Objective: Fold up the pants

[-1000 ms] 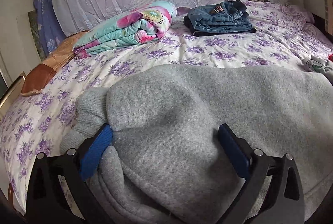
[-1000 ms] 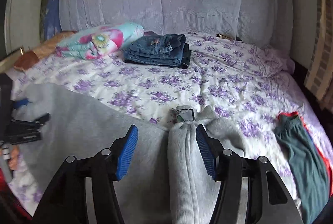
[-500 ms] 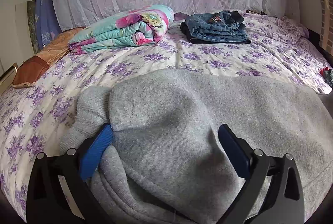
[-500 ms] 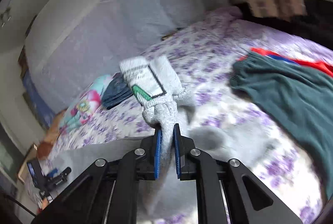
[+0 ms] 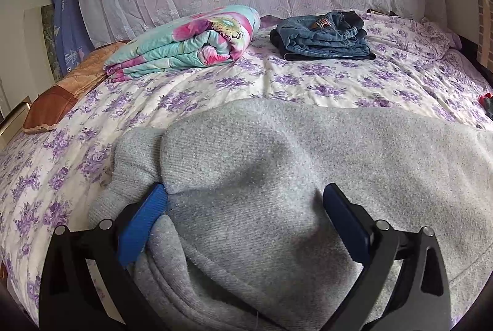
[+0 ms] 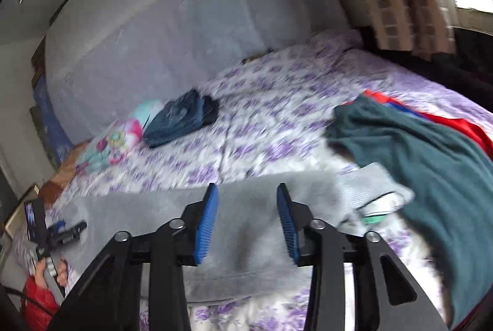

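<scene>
Grey pants [image 5: 277, 164] are spread on the bed [image 5: 339, 84] (floral sheet), both grippers, left [image 5: 243, 220] and right [image 6: 246, 220], released above them.

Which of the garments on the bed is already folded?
The blue jeans, a neat stack near the headboard beside the rolled floral quilt. The grey pants and green garment lie spread out.
</scene>
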